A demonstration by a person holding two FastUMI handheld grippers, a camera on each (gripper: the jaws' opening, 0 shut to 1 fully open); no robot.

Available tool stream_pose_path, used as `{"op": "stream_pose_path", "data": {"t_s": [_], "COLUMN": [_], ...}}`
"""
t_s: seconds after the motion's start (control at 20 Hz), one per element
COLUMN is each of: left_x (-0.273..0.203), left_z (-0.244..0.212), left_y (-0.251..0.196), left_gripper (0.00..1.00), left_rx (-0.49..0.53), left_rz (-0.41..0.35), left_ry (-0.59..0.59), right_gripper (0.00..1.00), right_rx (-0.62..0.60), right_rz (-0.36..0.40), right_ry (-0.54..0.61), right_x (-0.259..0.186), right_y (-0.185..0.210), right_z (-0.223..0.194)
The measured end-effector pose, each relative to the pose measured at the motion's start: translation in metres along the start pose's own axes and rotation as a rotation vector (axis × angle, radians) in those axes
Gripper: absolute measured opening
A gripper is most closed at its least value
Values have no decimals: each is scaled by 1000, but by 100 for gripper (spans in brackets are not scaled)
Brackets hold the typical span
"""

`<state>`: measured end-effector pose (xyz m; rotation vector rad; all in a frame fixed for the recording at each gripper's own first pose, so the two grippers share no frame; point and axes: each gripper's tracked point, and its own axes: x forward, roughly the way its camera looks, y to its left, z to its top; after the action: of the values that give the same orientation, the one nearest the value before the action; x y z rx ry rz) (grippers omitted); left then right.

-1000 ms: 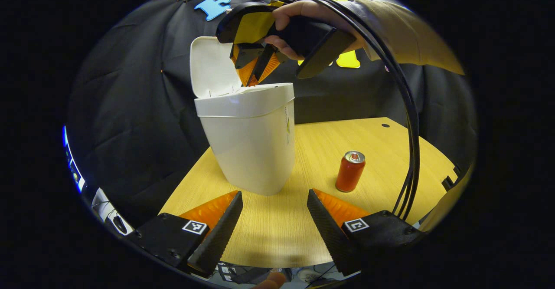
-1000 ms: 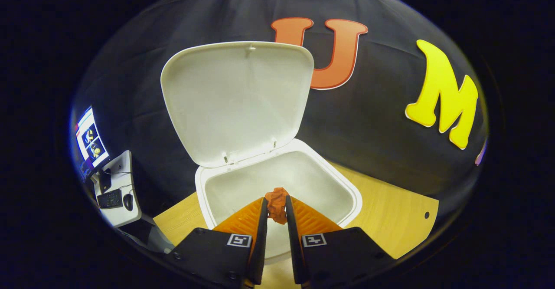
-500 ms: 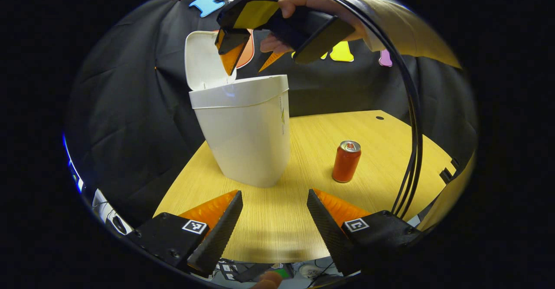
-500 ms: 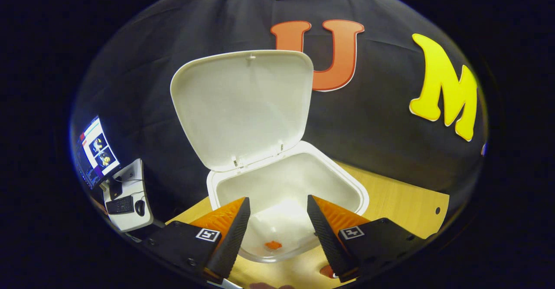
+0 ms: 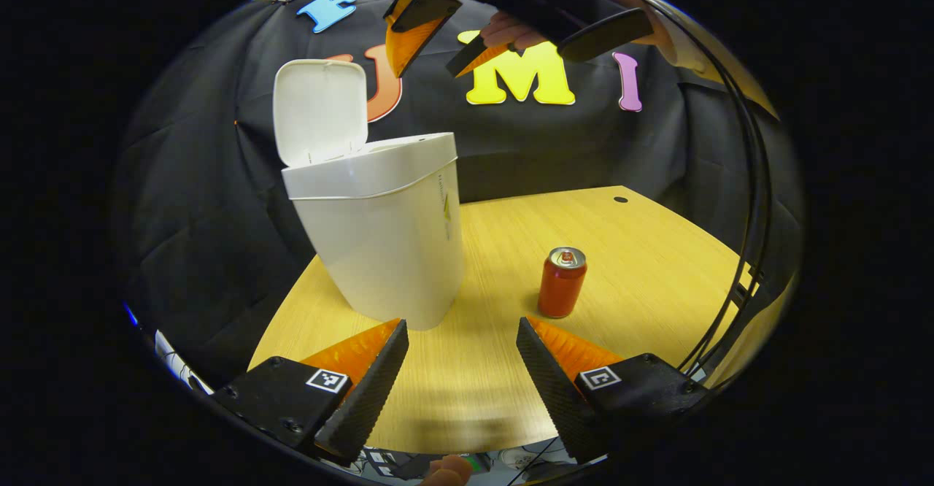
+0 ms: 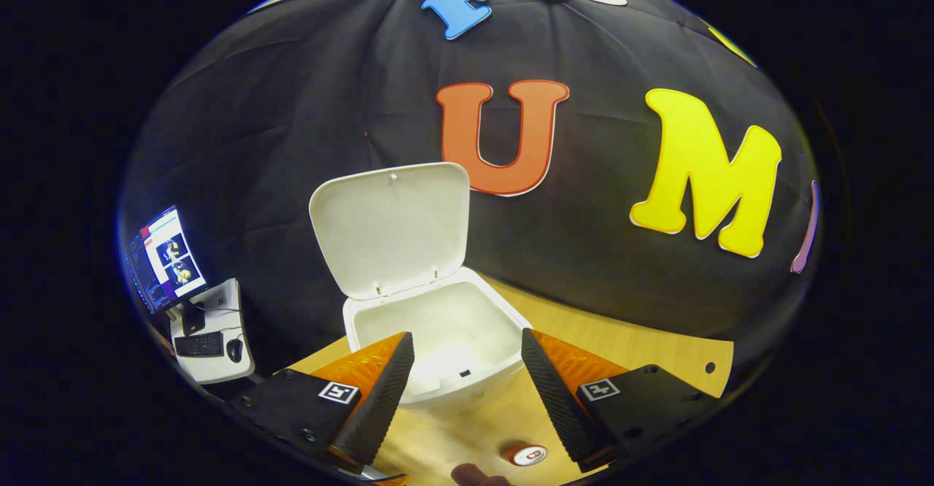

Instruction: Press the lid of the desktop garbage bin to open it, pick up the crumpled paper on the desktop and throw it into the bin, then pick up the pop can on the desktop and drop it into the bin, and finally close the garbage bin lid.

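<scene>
The white desktop bin (image 5: 379,245) stands on the wooden table (image 5: 657,252) with its lid (image 5: 319,117) flipped up. A red pop can (image 5: 561,282) stands upright to the right of the bin. My left gripper (image 5: 461,369) is open and low over the table's near edge, with nothing between its fingers. My right gripper (image 5: 427,70), held by a hand (image 5: 511,30), hangs open high above the bin. In the right gripper view, my right gripper (image 6: 467,384) is open above the bin's mouth (image 6: 445,340), with the raised lid (image 6: 390,227) behind. The can's top (image 6: 527,454) shows below.
Black cables (image 5: 744,201) hang from the right hand down the right side of the left gripper view. A small side desk with a monitor (image 6: 164,256), keyboard and mouse stands off to the left, beyond the table (image 6: 657,347).
My right gripper opened and the orange crumpled paper fell into the bin. The right gripper then rose up and away from the bin. The left gripper shifted slightly.
</scene>
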<state>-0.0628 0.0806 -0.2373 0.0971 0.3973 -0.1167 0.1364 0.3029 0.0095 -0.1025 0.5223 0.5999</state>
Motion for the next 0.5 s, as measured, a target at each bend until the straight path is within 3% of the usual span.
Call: {"op": "stream_pose_path", "data": {"t_s": [0.5], "left_x": [65], "left_z": [-30], "left_y": [-92], "left_gripper": [99], "left_rx": [16], "left_rz": [-133], "left_ry": [66], "right_gripper": [94], "right_rx": [92], "right_rz": [-176], "right_ry": [-14], "right_x": [-104], "right_y": [-123], "right_z": [-41]}}
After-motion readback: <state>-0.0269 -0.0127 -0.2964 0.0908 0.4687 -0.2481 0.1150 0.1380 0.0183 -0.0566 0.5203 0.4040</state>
